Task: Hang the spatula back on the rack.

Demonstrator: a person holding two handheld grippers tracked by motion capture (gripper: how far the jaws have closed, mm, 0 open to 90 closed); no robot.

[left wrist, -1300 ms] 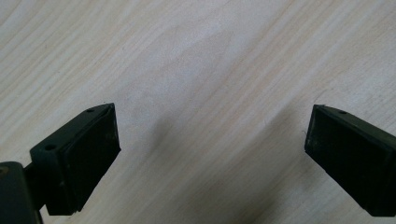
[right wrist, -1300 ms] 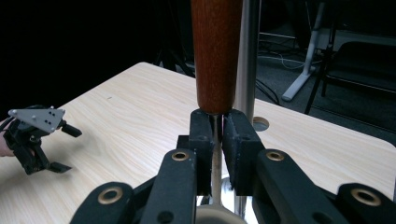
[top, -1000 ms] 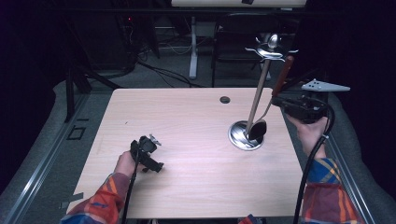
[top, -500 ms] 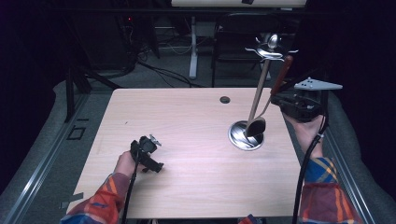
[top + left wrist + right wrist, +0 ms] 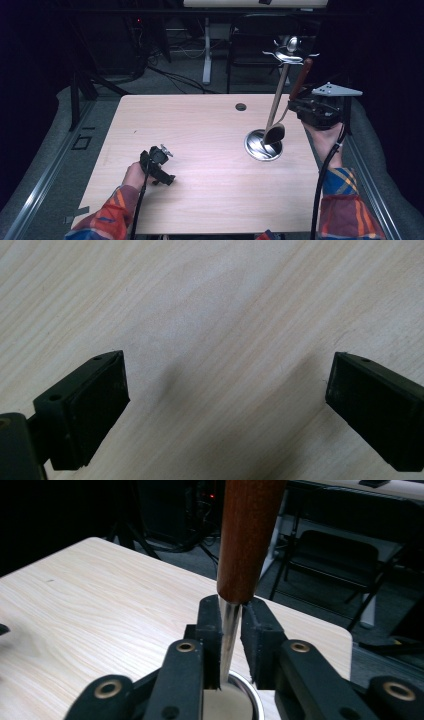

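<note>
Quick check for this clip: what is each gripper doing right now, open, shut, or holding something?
Left gripper: open, nothing between its jaws, low over the bare table.
Right gripper: closed on the spoon by its metal shank, just below the wooden handle; its jaws have just been easing open.

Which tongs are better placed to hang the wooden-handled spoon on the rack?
Right. The right tongs already clamp the spoon by its metal shank, beside the rack. The left tongs rest open and bare on the table, across from the rack.
</note>
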